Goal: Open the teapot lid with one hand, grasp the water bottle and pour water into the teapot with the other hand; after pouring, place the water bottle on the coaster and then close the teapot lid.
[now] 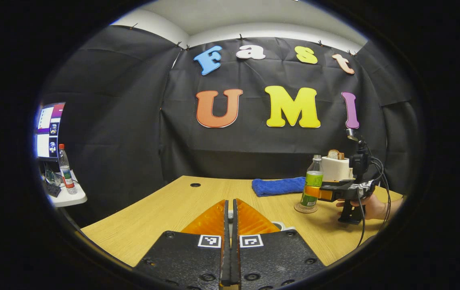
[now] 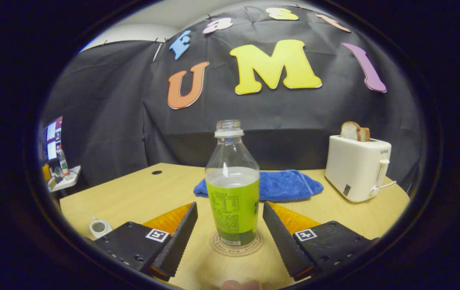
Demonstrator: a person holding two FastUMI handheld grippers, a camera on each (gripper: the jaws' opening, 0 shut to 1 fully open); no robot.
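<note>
While level, right gripper (image 2: 230,225) straddles bottle (image 2: 233,189).

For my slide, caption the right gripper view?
Open right gripper straddling uncapped water bottle standing on coaster.

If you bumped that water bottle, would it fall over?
Probably fairly easily: the water bottle is tall and narrow and stands on a small coaster. It looks about half full, so the low water may steady it. With no cap on, it would likely spill.
</note>
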